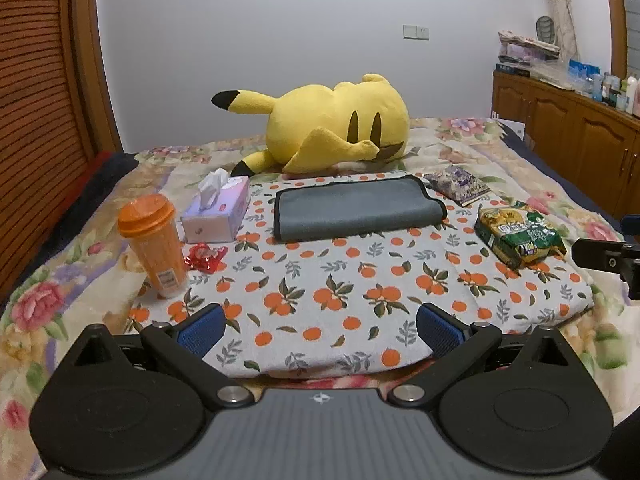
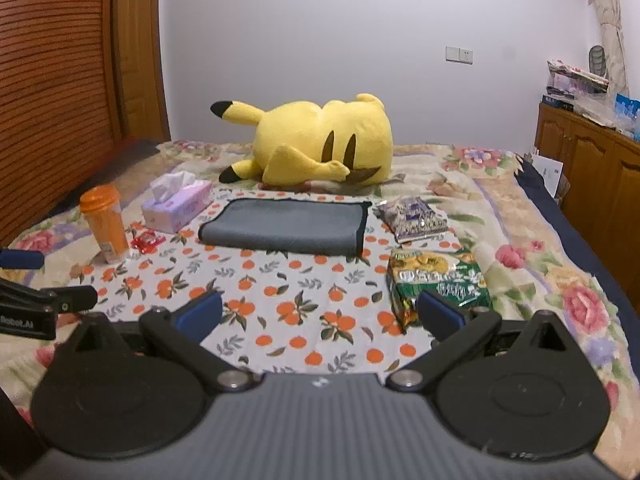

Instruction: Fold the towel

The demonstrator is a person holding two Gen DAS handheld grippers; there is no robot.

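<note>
Both my left gripper [image 1: 320, 330] and right gripper [image 2: 322, 316] hover wide open, empty, well short of the grey towel [image 1: 356, 210], already doubled flat for further folding.

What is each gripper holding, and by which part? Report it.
Nothing is held. The left gripper and right gripper are both open, apart from the folded grey cloth towel lying farther away.

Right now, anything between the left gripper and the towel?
No objects. In the left wrist view only bare orange-print cloth runs from the open left gripper to the folded grey towel. The orange cup and red wrapper sit off left.
</note>
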